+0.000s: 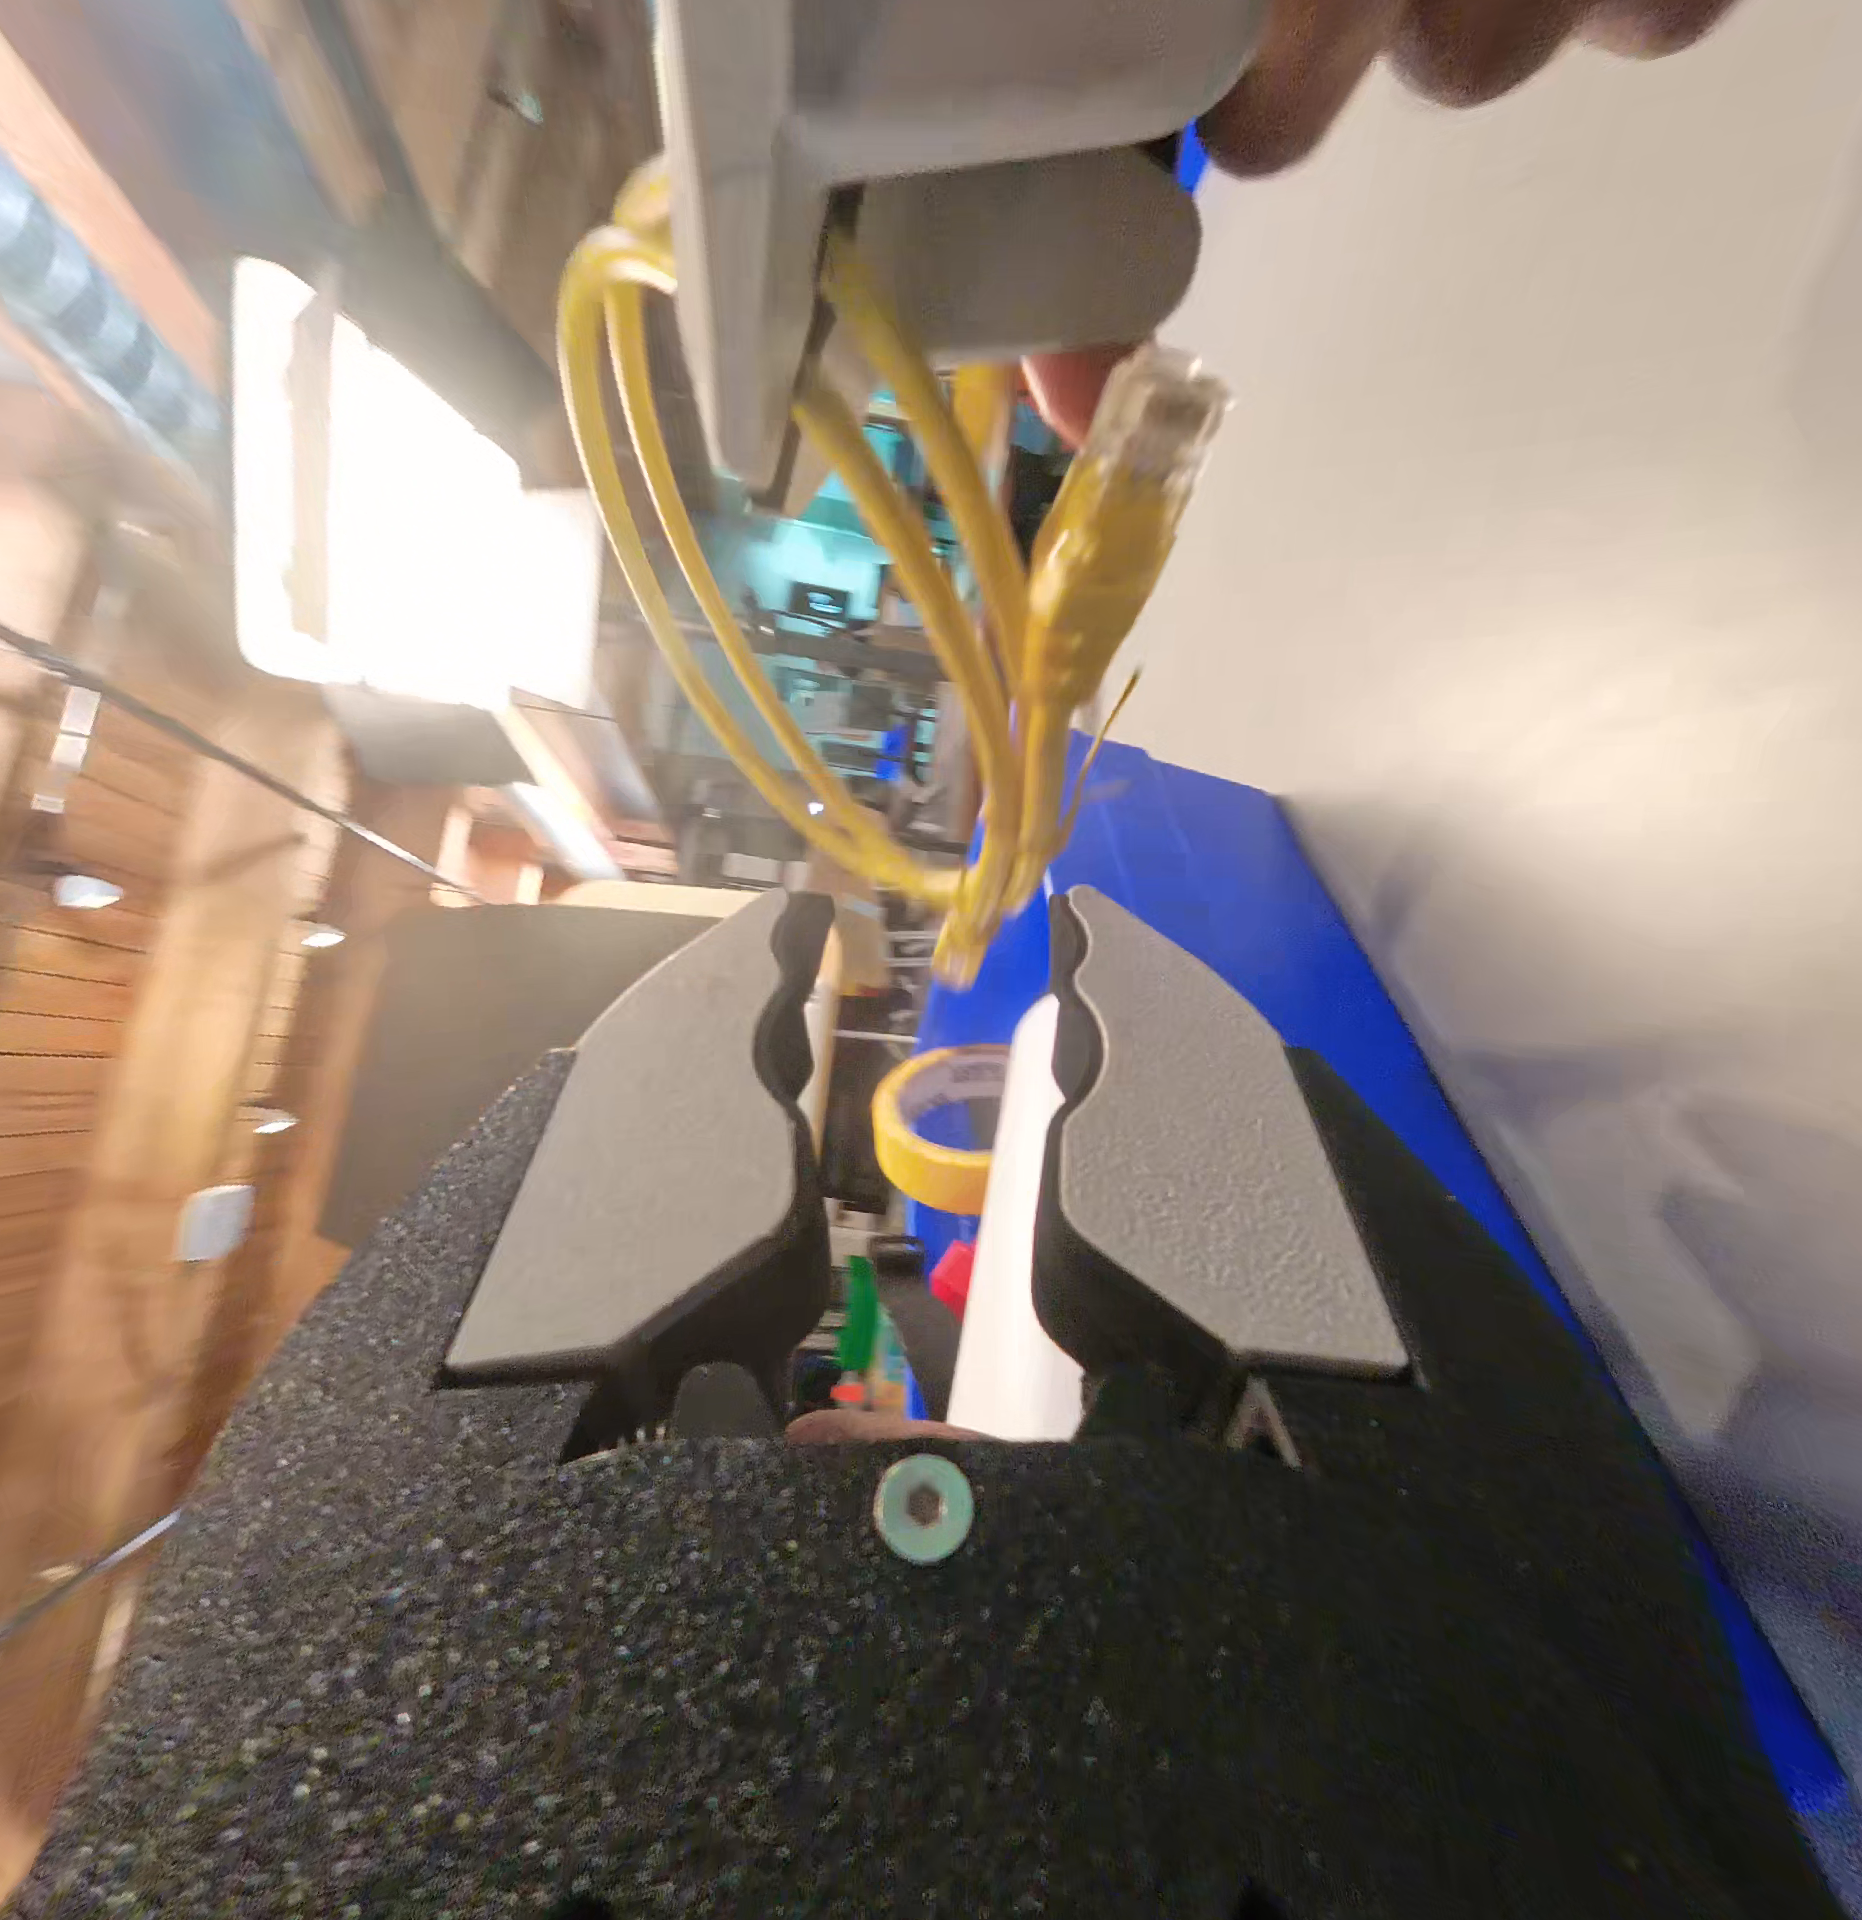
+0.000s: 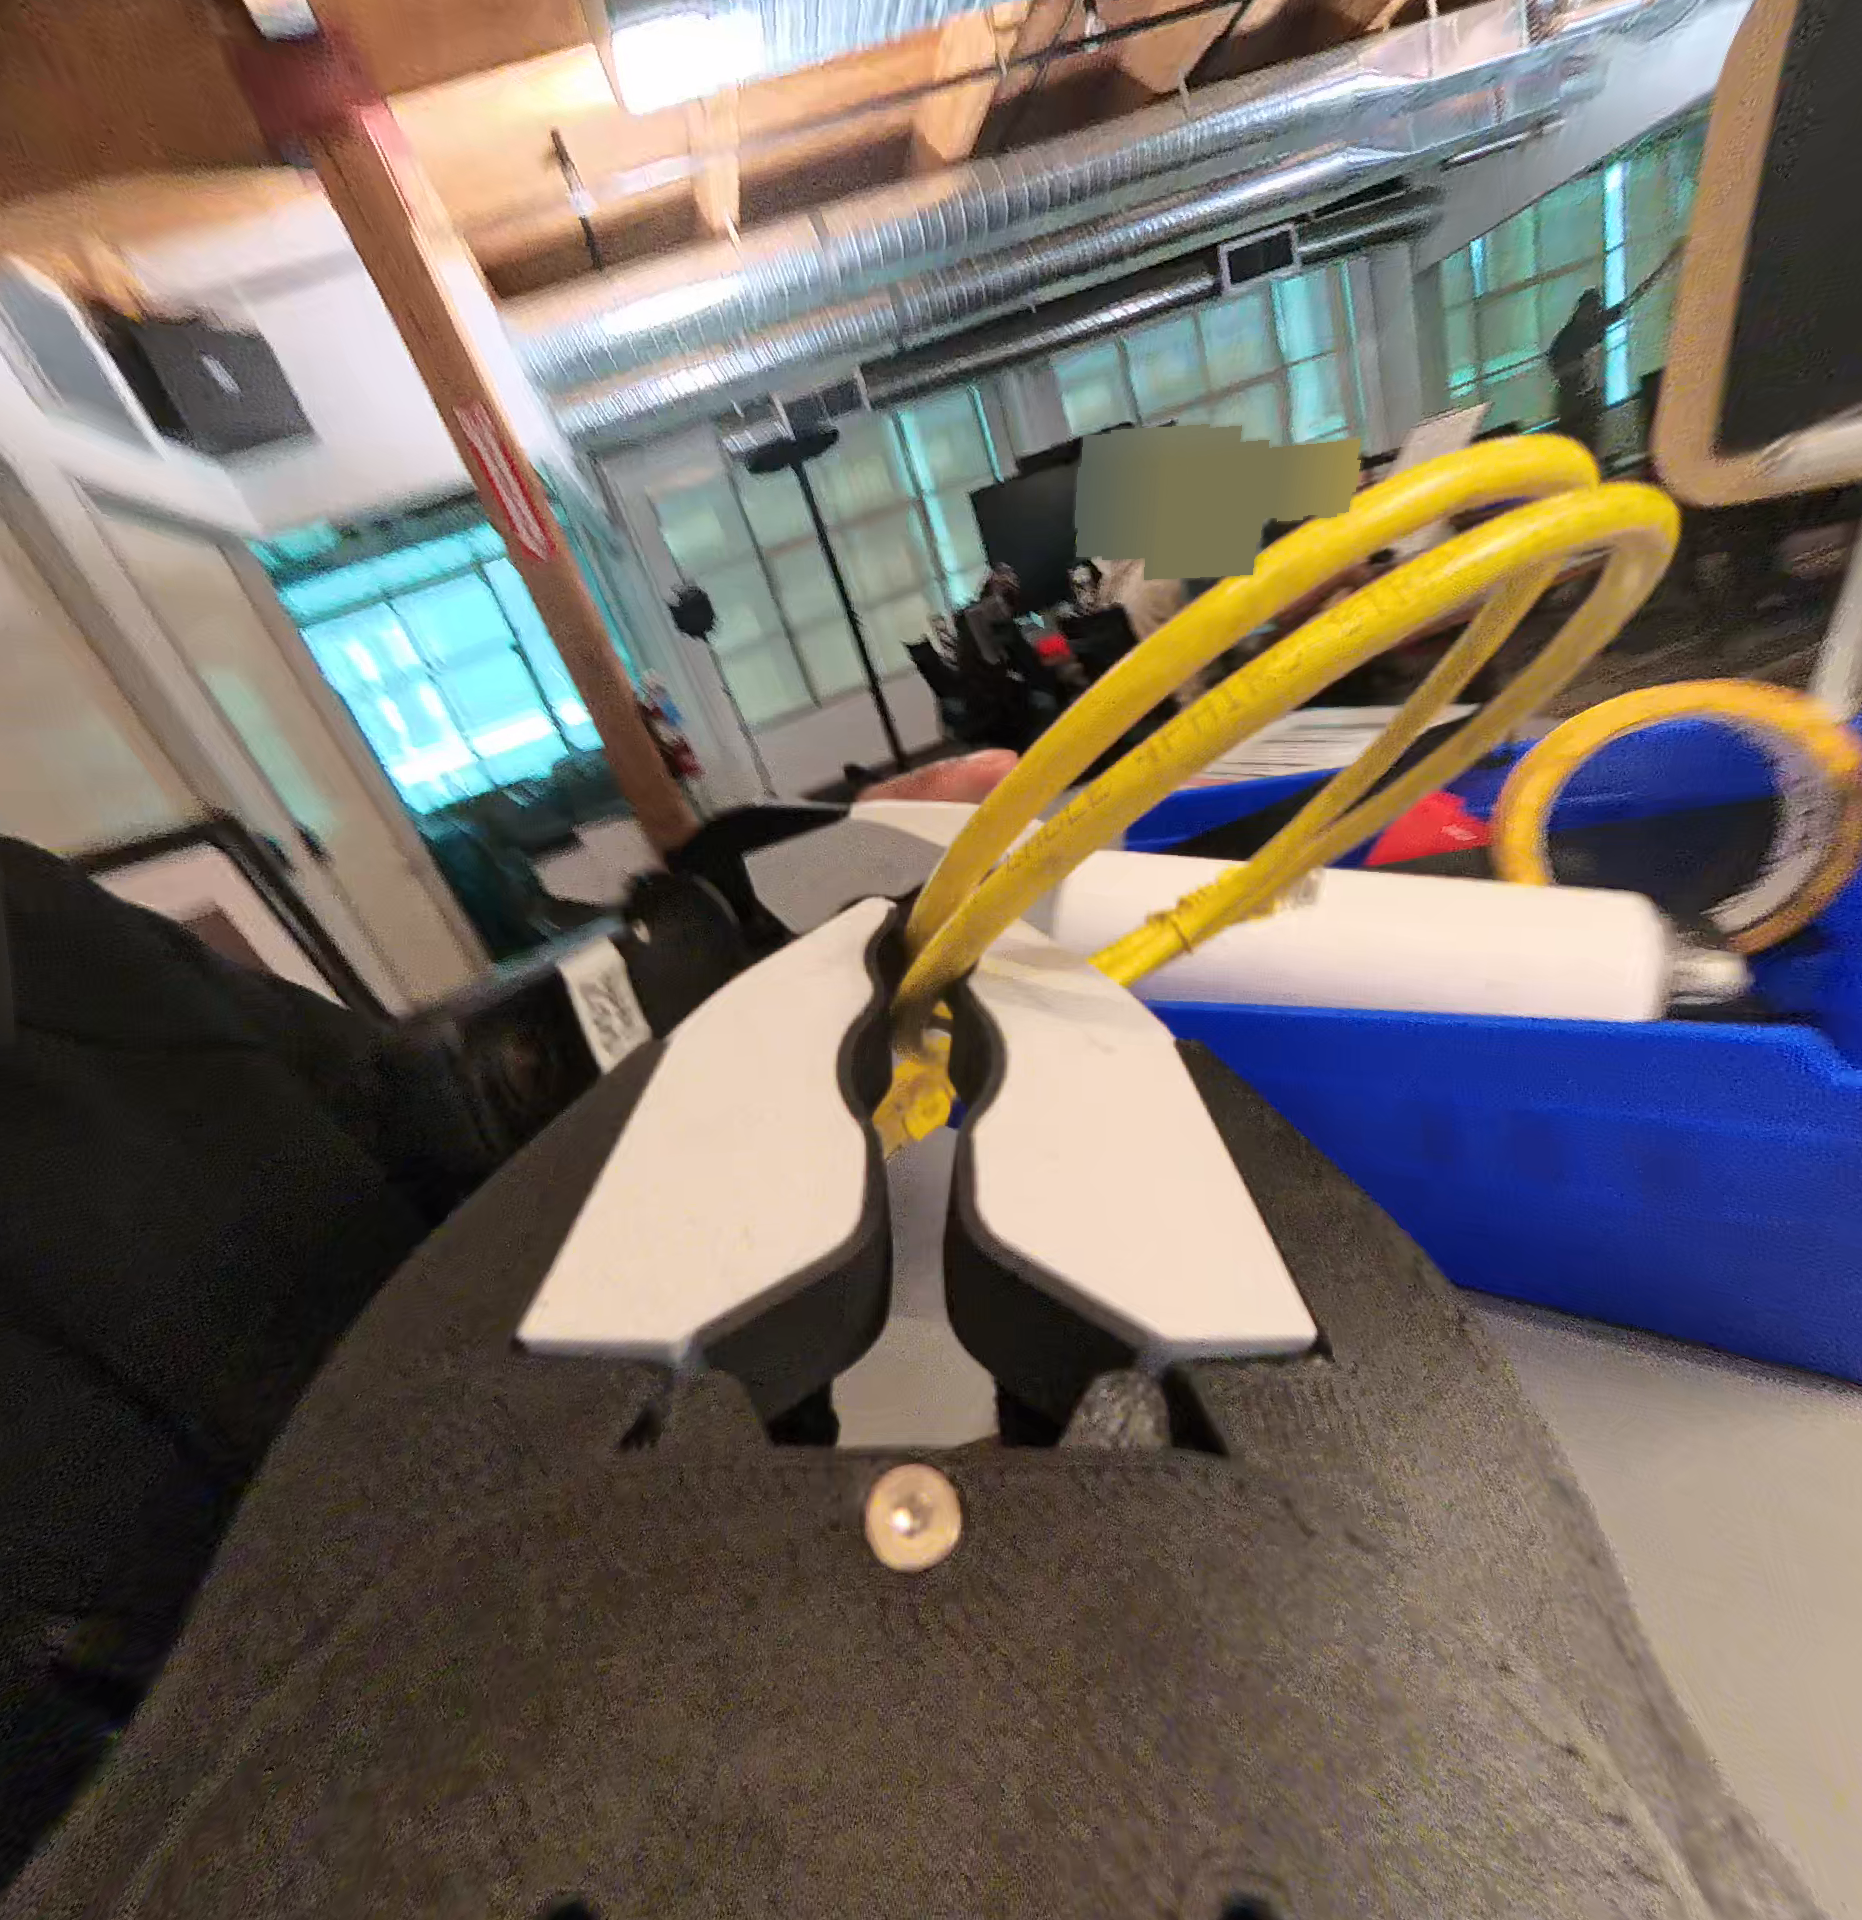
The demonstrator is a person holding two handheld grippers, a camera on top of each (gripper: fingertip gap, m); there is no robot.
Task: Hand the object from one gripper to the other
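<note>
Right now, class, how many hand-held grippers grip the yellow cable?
1. The right hand-held gripper is shut on the yellow cable; the left hand-held gripper is open below its dangling loops.

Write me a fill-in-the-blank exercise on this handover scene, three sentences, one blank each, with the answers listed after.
1. The right claw is shut on a coiled cable whose colour is ____.
2. The left claw has its jaws ____, with nothing gripped between them.
3. The white tube and the roll of yellow tape sit in a bin whose colour is ____.

Missing words: yellow; open; blue
</note>
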